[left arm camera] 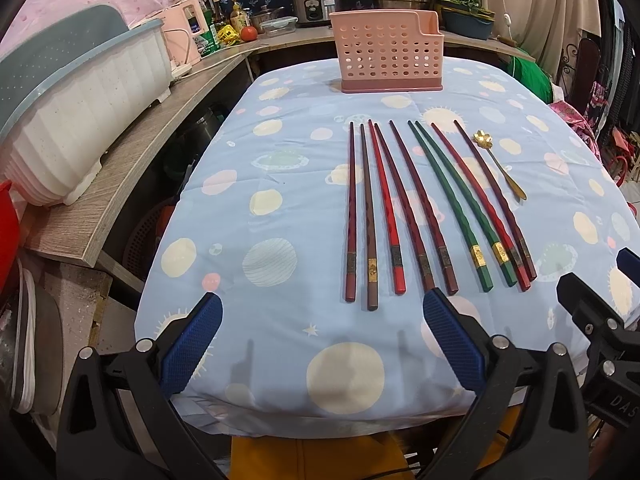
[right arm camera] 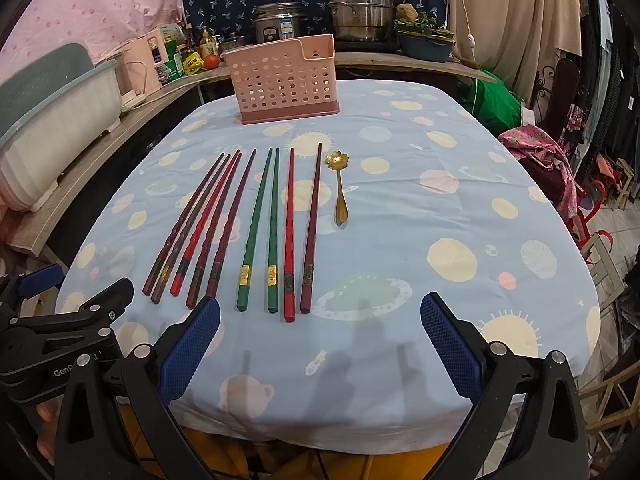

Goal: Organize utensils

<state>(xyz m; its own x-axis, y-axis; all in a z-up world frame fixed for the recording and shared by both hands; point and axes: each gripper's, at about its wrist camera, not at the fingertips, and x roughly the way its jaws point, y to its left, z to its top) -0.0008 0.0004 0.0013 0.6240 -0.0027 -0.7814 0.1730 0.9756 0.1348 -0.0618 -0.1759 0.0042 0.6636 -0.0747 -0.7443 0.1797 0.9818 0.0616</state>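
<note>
- On the worktop (right arm camera: 440,168), under a blue planet-print cloth: nine chopsticks (right arm camera: 276,224) in a row, thick ends toward the near edge, and one gold spoon (right arm camera: 339,184) just beside the rightmost stick. Nothing is in the rack yet.
- Count by colour, as far as it reads: two green (left arm camera: 448,200), two bright red, five dark red or brown. An odd total, so one stick has no partner.
- One pink holed rack (left arm camera: 387,56) stands at the far end, well apart from the row, with a taller pocket at its right.
- Left tongs (left arm camera: 320,336): spread wide, holding nothing, above the near edge by the left sticks.
- Right tongs (right arm camera: 320,340): likewise spread and unloaded, near the right sticks.
- Risk: the sticks lie close, some touching at the tips; closing on one may catch or roll its neighbour.
- Risk: thin round shafts on soft cloth could slip out or drag a fold of cloth.
- Risk: a long stick gripped at its end may tilt and miss the rack opening, or tip the light rack.
- Risk: the spoon lies flat; hard to get under.
</note>
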